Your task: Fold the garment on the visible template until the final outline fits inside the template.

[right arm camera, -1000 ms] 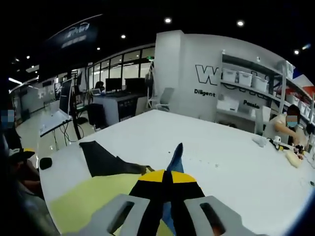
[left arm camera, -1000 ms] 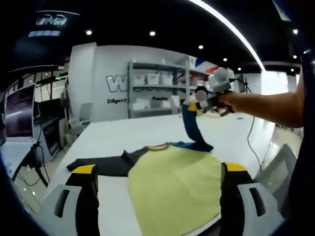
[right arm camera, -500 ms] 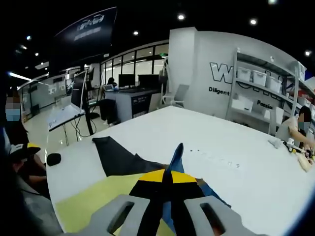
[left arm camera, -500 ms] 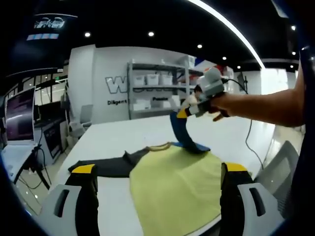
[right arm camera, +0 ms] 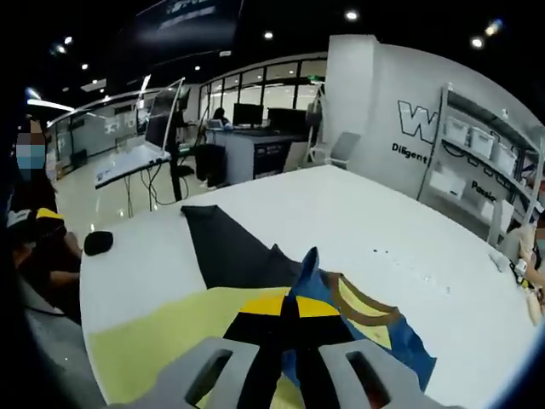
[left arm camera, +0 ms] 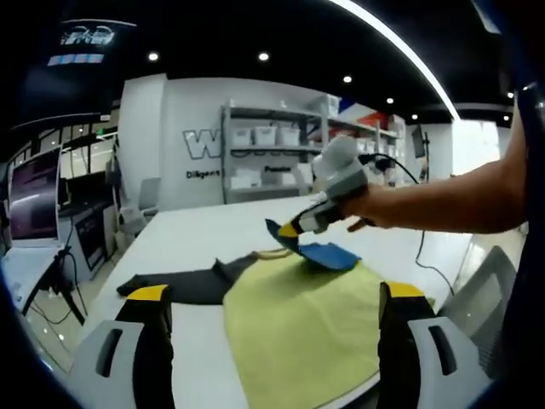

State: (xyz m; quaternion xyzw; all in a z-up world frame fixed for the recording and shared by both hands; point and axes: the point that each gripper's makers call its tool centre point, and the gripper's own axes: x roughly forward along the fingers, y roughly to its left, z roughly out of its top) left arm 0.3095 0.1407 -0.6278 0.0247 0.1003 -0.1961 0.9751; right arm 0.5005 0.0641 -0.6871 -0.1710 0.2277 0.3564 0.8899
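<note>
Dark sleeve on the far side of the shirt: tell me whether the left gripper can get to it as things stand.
Probably yes. The left gripper is open and holds nothing, and the dark sleeve lies flat on the white table just beyond its jaw. The right gripper, shut on the blue sleeve, works the other side.

I count one garment [left arm camera: 298,315] on my one white surface [left arm camera: 204,230], with two sleeves on it: one dark [left arm camera: 174,285], one blue [left arm camera: 328,254]. I hold two claws, left [left arm camera: 271,341] and right [right arm camera: 285,345]. One shelving rack [left arm camera: 264,158] stands behind.
</note>
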